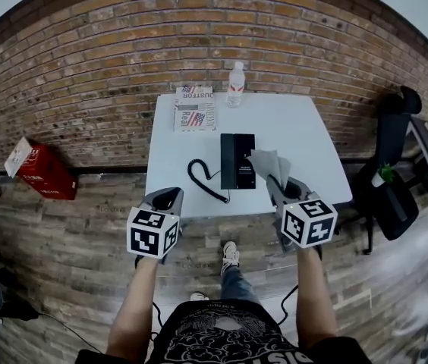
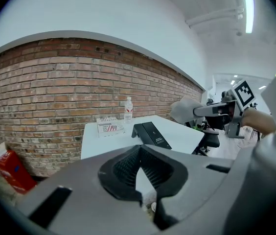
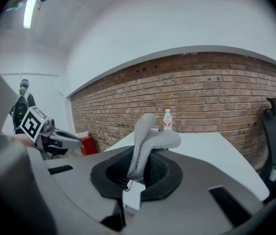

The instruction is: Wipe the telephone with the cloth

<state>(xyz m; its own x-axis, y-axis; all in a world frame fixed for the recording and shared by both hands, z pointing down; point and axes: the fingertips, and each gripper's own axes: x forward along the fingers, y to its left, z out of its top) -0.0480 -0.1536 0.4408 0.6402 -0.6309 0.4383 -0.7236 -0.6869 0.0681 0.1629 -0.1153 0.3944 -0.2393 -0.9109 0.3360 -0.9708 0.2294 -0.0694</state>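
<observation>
A black telephone (image 1: 237, 160) lies flat on the white table (image 1: 297, 127), its coiled cord (image 1: 202, 179) trailing toward the front left; it also shows in the left gripper view (image 2: 150, 133). My right gripper (image 1: 286, 192) is shut on a grey cloth (image 1: 269, 164), which sticks up and folds over just right of the phone. In the right gripper view the cloth (image 3: 150, 138) rises from between the jaws of the right gripper (image 3: 140, 163). My left gripper (image 1: 165, 201) hovers at the table's front edge, left of the cord. In its own view the left gripper (image 2: 139, 148) has tips together and holds nothing.
A water bottle (image 1: 235, 84) and a printed box (image 1: 194, 111) stand at the table's back edge by the brick wall. A red box (image 1: 41, 169) sits on the floor to the left. A black office chair (image 1: 392, 165) stands to the right.
</observation>
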